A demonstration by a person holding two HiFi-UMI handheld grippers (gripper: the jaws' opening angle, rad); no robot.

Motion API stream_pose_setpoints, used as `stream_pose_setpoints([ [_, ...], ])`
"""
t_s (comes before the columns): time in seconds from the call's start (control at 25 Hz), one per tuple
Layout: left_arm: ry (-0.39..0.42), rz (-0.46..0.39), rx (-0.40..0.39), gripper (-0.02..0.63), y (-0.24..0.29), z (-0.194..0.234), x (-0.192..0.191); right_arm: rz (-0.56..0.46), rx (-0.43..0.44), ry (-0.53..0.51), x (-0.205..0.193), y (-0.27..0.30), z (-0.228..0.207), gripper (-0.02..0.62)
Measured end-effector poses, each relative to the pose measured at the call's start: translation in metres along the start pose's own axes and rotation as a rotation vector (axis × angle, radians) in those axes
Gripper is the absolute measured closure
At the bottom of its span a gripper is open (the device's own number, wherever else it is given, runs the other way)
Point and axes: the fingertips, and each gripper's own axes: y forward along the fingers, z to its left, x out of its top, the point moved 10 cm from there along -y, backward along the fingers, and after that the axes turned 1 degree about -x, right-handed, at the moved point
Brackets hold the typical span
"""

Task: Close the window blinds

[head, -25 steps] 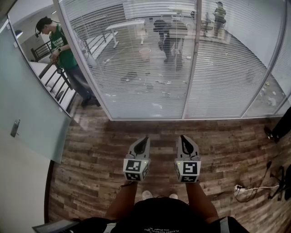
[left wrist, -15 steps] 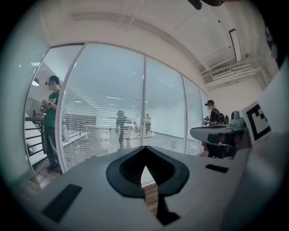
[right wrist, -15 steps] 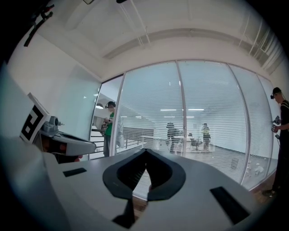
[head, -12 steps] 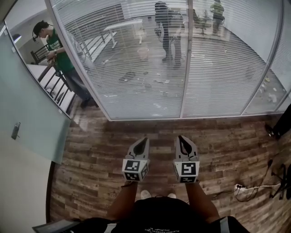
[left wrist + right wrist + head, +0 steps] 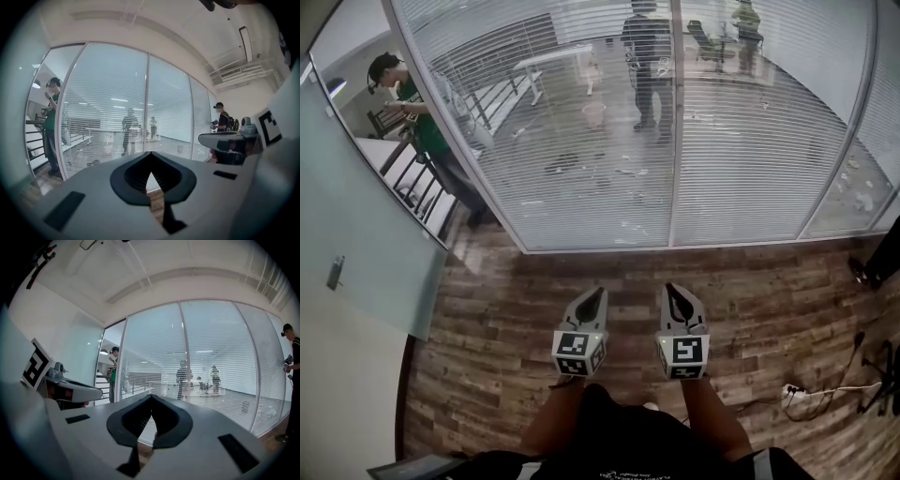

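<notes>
Since a second ago the person in dark (image 5: 647, 56) beyond the glass is standing upright rather than bending over, and the post (image 5: 672, 141) between two panes is sitting further left in the head view; the blinds (image 5: 581, 141) are hanging across the whole glass wall at the top of that view, reaching down to the floor (image 5: 769, 300), their slats lying level and letting the room beyond show through; on which side of the glass they are hanging I cannot tell. A person in green (image 5: 417, 122) is standing at the left past the wall's edge, beside a railing (image 5: 412, 178). Both tools are hovering side by side above the plank floor, well short of the blinds and pointing towards them; the left hand-held gripper (image 5: 598, 292) is clenched with nothing in it, tips meeting; the right hand-held gripper (image 5: 670, 291) is clenched and empty too.
</notes>
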Motion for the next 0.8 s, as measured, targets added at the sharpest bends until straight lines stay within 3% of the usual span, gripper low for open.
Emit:
stream_pose_setpoints([
  [0.48, 0.021, 0.001, -0.01, 0.606, 0.021, 0.001, 0.009, 0.01, -0.01, 0.002, -0.001, 0.016, -0.015, 0.594],
  [0.8, 0.023, 0.007, 0.003, 0.606, 0.047, 0.022, 0.004, 0.004, 0.013, -0.03, 0.004, 0.058, -0.011, 0.594],
])
